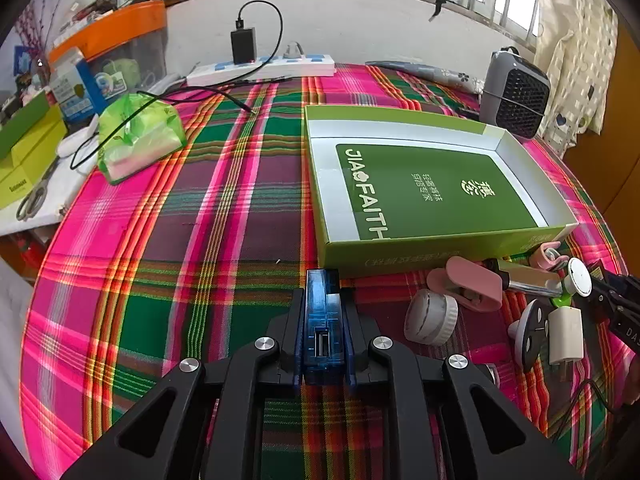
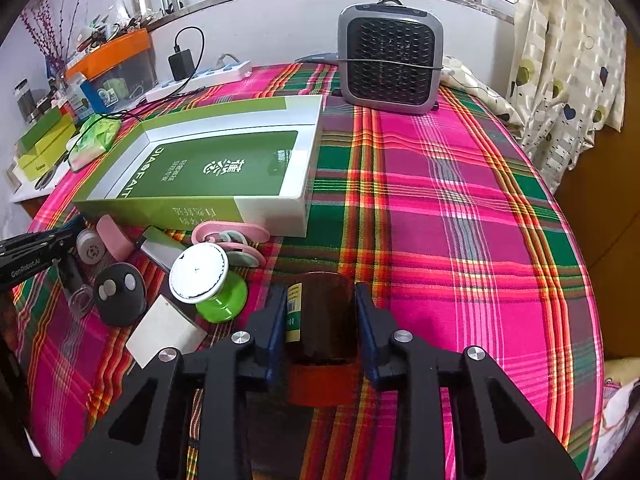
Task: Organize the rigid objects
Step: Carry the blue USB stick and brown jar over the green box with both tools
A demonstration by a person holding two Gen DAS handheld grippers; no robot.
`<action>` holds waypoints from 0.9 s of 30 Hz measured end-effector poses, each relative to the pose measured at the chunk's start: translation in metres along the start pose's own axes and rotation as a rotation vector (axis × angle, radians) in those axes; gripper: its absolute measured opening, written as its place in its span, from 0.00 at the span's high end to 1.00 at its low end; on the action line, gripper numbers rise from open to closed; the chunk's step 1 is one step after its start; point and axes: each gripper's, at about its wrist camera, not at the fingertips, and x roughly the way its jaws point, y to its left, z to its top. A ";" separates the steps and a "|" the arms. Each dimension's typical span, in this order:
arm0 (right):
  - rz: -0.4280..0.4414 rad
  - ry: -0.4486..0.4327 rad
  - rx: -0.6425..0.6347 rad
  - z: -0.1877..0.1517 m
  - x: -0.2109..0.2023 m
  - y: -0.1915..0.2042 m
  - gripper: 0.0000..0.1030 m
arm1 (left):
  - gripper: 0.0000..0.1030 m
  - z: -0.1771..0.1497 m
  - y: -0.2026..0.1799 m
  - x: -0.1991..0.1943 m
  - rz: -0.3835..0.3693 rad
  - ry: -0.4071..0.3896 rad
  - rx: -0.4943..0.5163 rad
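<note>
My left gripper (image 1: 323, 296) is shut on a translucent blue USB gadget (image 1: 322, 324), low over the plaid cloth just in front of the open green box (image 1: 440, 248). My right gripper (image 2: 320, 304) is shut on a dark brown bottle (image 2: 324, 320) with a yellow label, its pads pressing both sides. Between the two grippers lies a pile: a pink clip (image 1: 468, 280), a white round cap (image 1: 430, 316), a white plug (image 2: 166, 330), a black round remote (image 2: 119, 294) and a white-topped green spool (image 2: 199, 276). The box (image 2: 160, 210) holds nothing but its printed green bottom.
A grey fan heater (image 2: 390, 62) stands at the back right of the table. A white power strip (image 1: 260, 68) with a black charger and a green tissue pack (image 1: 140, 136) lie at the back left. Cluttered boxes fill the left side table (image 1: 36, 148).
</note>
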 end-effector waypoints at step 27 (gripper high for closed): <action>0.002 -0.043 0.007 0.005 -0.015 0.001 0.68 | 0.85 0.007 0.003 -0.028 -0.005 -0.055 -0.005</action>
